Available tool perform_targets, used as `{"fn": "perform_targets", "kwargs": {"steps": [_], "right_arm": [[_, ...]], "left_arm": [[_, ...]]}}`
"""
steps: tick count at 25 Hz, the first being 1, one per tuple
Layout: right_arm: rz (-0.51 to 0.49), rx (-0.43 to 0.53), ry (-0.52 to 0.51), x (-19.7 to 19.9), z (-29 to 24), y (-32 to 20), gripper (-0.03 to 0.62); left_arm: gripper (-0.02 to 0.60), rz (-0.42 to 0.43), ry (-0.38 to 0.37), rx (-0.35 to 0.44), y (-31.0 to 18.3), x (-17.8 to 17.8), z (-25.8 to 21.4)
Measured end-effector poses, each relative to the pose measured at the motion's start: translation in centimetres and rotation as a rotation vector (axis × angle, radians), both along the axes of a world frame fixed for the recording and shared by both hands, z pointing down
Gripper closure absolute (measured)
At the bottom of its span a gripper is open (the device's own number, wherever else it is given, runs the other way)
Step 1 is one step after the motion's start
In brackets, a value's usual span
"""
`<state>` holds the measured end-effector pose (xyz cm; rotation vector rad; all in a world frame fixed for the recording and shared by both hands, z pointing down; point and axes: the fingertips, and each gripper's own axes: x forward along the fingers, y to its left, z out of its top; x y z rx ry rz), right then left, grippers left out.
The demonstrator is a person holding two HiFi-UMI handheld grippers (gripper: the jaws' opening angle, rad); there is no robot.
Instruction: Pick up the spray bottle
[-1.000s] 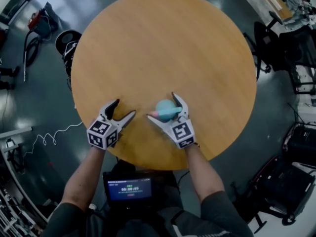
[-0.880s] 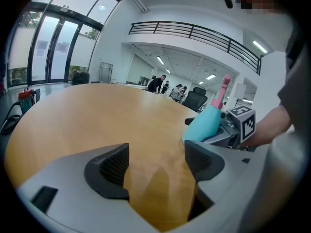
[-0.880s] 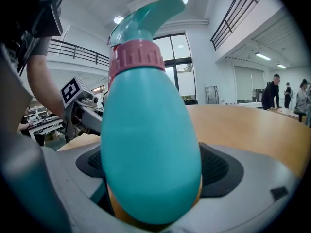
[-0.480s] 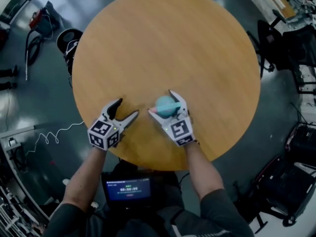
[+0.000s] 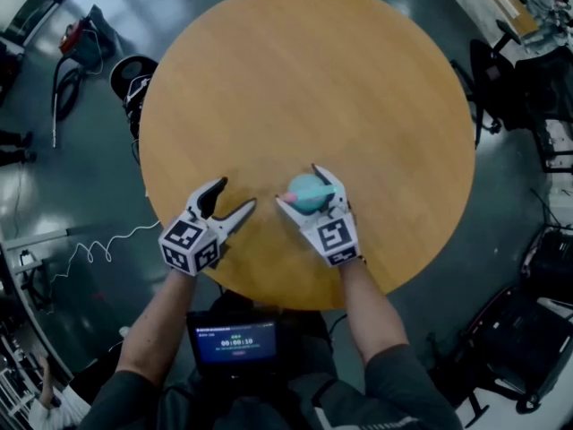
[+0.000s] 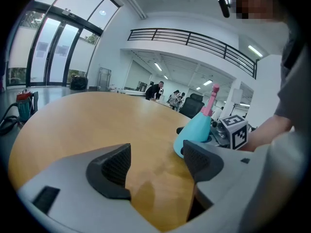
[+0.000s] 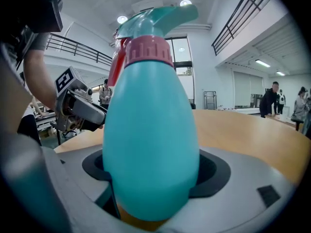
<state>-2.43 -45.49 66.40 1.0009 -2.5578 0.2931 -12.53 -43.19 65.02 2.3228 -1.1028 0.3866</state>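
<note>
Over the last second the right gripper (image 5: pixel 300 189) has been drawing its jaws in around the spray bottle (image 7: pixel 150 130). In the head view, the 2 fingers that were standing wide of the teal body are now sitting noticeably nearer to it. This suggests the task is moving from reaching into gripping, with the lift not yet begun. In the left gripper view the bottle's base looks to be resting on the table (image 5: pixel 304 70), though the near jaw is covering part of it. The bottle is standing upright towards 6 o'clock from the table's centre, roughly midway to the rim, with its pink collar and nozzle on top. In the right gripper view the jaws are remaining fairly wide because the body is broad. The dark pads appear to be meeting its left and right flanks low down, so the right gripper is grasping the bottle. How firmly it is doing so cannot be judged. The left gripper (image 5: pixel 235 195) is hovering over the table towards 7 o'clock, just beside the right one. Its jaws are standing apart with only bare wood between them, so it is holding and touching nothing.
</note>
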Motion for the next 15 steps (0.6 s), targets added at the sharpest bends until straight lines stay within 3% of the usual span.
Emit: {"fn": "perform_targets", "kwargs": {"steps": [6,10,15], "right_arm": [[0.036,0.058,-0.073,0.9,-4.3,-0.6,0.154],[0.062,0.077,-0.103,1.6,-8.4,-0.5,0.154],[0.067,0.129,-0.113,2.1,-12.2,0.0,0.154]], "left_arm": [[0.337,-0.017,-0.004,0.098,-0.6,-0.1,-3.3],[0.405,-0.020,0.048,0.157,-0.9,0.5,-6.4],[0.428,-0.023,0.096,0.223,-1.0,0.7,-10.0]]}}
